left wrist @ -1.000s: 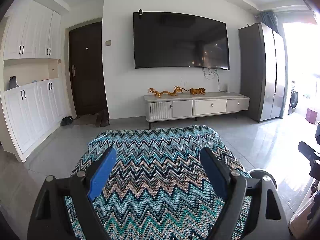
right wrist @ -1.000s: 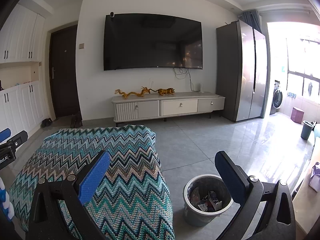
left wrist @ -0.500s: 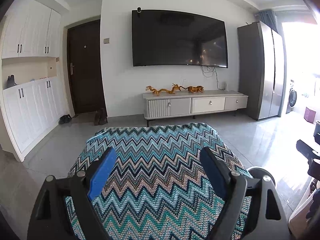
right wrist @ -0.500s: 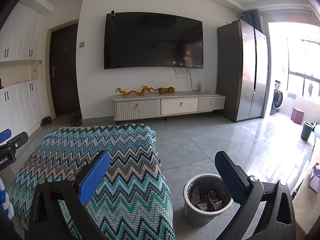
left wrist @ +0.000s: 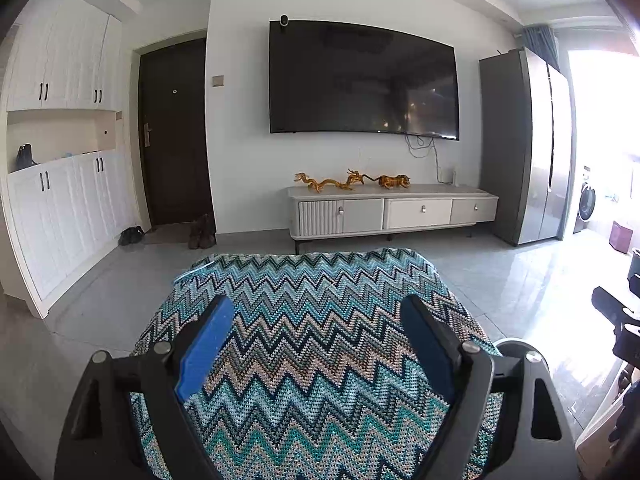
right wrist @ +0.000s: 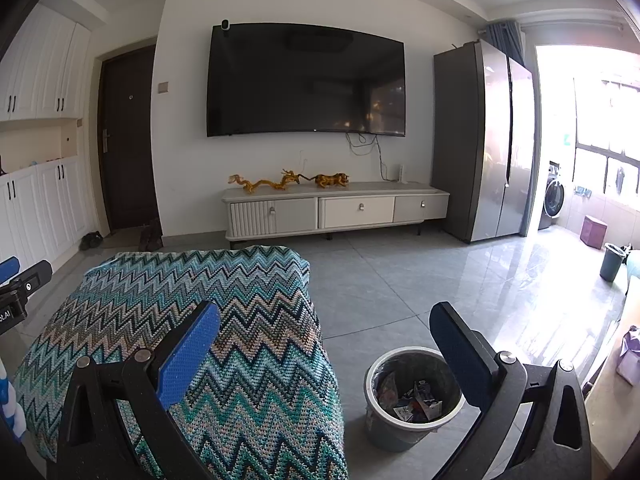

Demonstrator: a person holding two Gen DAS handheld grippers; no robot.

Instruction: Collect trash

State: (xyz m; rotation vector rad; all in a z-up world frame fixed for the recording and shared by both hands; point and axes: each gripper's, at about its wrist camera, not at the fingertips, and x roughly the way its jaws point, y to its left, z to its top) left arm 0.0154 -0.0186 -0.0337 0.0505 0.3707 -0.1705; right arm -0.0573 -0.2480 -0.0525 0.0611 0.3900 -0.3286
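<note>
- Blue-padded jaws on my left gripper (left wrist: 316, 344) stand wide with nothing between them; only the zigzag knitted cover (left wrist: 312, 340) lies beneath.
- My right gripper (right wrist: 328, 348) is likewise spread wide and empty, hanging over the cover's edge and the floor (right wrist: 400, 280).
- Compared with a second ago, nothing of note has changed: both views show the same framing apart from a slight drift, and no item has been picked up. I judge the collecting is at a pause or finished, not mid-step.
- The grey waste bin (right wrist: 412, 396) stands on the tiles just beside the covered furniture, under my right jaws. It holds crumpled wrappers and paper scraps (right wrist: 412, 400), well below the rim.
- A second, darker bin (right wrist: 612, 260) stands far right near the balcony; its contents cannot be seen.
- I see no loose trash on the cover or visible floor.
</note>
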